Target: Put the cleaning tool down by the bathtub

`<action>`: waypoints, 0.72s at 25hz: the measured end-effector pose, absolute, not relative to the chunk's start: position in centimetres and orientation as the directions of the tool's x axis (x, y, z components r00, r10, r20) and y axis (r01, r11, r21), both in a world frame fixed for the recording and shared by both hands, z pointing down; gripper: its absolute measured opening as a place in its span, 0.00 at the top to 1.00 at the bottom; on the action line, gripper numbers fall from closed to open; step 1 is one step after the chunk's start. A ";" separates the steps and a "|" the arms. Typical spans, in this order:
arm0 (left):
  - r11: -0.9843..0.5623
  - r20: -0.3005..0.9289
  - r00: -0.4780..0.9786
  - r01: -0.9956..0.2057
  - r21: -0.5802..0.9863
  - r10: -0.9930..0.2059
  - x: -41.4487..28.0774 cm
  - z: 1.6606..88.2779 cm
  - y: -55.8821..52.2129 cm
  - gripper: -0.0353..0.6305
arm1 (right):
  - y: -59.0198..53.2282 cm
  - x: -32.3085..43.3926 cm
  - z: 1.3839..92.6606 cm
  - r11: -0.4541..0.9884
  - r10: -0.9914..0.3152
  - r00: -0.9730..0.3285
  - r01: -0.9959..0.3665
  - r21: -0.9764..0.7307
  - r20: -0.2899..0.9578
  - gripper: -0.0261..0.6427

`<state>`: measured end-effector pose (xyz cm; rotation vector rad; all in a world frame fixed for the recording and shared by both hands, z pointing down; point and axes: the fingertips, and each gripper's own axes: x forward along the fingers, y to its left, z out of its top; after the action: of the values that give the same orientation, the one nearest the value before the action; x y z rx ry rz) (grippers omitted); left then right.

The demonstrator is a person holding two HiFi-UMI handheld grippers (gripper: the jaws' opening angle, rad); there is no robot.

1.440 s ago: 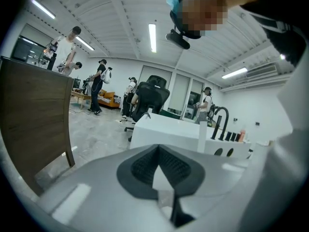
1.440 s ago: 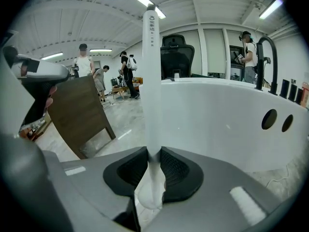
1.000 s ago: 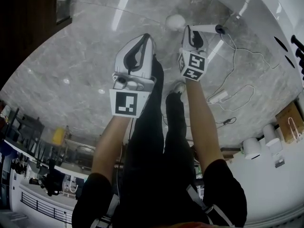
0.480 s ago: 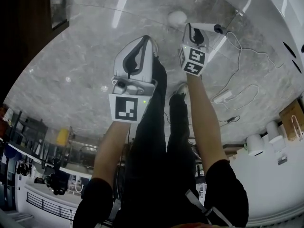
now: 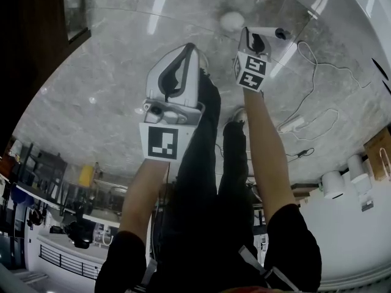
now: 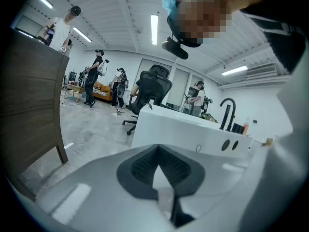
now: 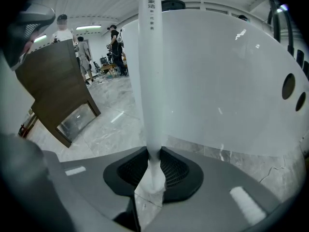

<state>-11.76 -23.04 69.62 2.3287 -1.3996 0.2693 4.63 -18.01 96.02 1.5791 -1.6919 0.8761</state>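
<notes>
The cleaning tool's white handle [image 7: 149, 81] rises straight up between the jaws of my right gripper [image 7: 153, 166], whose pads are shut on its lower end. In the head view the right gripper [image 5: 255, 36] is held out over the marble floor close to the white bathtub [image 5: 360, 17], and the handle [image 5: 270, 33] sticks out sideways to a black end. The tub wall [image 7: 231, 81] fills the right gripper view behind the handle. My left gripper [image 5: 186, 52] hangs beside it, jaws closed with nothing between them [image 6: 157, 151].
A round white object [image 5: 232, 21] lies on the floor by the right gripper's tip. A white cable [image 5: 314, 63] and a power strip [image 5: 292, 125] trail along the tub. A dark wooden cabinet [image 7: 58, 91] stands to the left. The person's legs [image 5: 208, 163] are below.
The right gripper and the handle have drifted slightly further out toward the tub. The grip is unchanged, and the left gripper has barely moved.
</notes>
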 end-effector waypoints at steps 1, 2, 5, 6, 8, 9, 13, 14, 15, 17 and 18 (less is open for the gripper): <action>-0.412 0.368 0.478 -0.877 0.245 -0.798 -11.9 69.7 -23.1 0.93 | -18.0 4.6 96.3 0.048 -0.556 -0.058 -0.998 -0.038 0.829 0.84; -0.412 0.370 0.478 -0.877 0.246 -0.797 -11.9 69.8 -23.1 0.94 | -18.0 4.6 96.5 0.045 -0.552 -0.058 -0.998 -0.040 0.832 0.84; -0.410 0.372 0.478 -0.877 0.250 -0.796 -12.1 69.8 -23.1 0.93 | -17.8 4.6 97.0 0.029 -0.541 -0.058 -0.998 -0.050 0.839 0.84; -0.410 0.372 0.478 -0.877 0.250 -0.796 -12.2 69.8 -23.1 0.94 | -17.7 4.5 97.2 0.025 -0.536 -0.057 -0.998 -0.052 0.842 0.84; -0.411 0.372 0.479 -0.877 0.250 -0.795 -12.4 69.9 -23.2 0.93 | -17.6 4.3 97.8 0.024 -0.528 -0.055 -0.998 -0.050 0.847 0.84; -0.412 0.371 0.480 -0.876 0.251 -0.795 -12.4 70.0 -23.3 0.94 | -17.7 4.2 98.0 0.028 -0.525 -0.056 -0.998 -0.048 0.849 0.84; -0.410 0.371 0.480 -0.876 0.254 -0.795 -12.4 70.3 -23.7 0.93 | -18.0 4.1 98.9 0.034 -0.515 -0.058 -0.998 -0.047 0.855 0.84; -0.410 0.371 0.480 -0.876 0.254 -0.795 -12.5 70.4 -23.7 0.94 | -18.0 4.1 99.2 0.032 -0.514 -0.057 -0.998 -0.047 0.856 0.84; -0.410 0.372 0.480 -0.876 0.255 -0.794 -12.5 70.5 -23.8 0.94 | -18.1 4.0 99.4 0.029 -0.514 -0.055 -0.998 -0.047 0.856 0.84; -0.409 0.373 0.480 -0.876 0.258 -0.794 -12.8 70.7 -23.9 0.93 | -18.5 3.9 99.6 0.029 -0.517 -0.054 -0.999 -0.045 0.854 0.84; -0.407 0.374 0.479 -0.876 0.259 -0.794 -13.0 70.9 -24.0 0.94 | -18.7 3.7 99.7 0.033 -0.519 -0.054 -0.999 -0.044 0.853 0.84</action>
<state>-12.95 -23.95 70.86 2.3128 -1.3916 0.2668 3.71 -18.72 99.68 1.5594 -1.6511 0.9221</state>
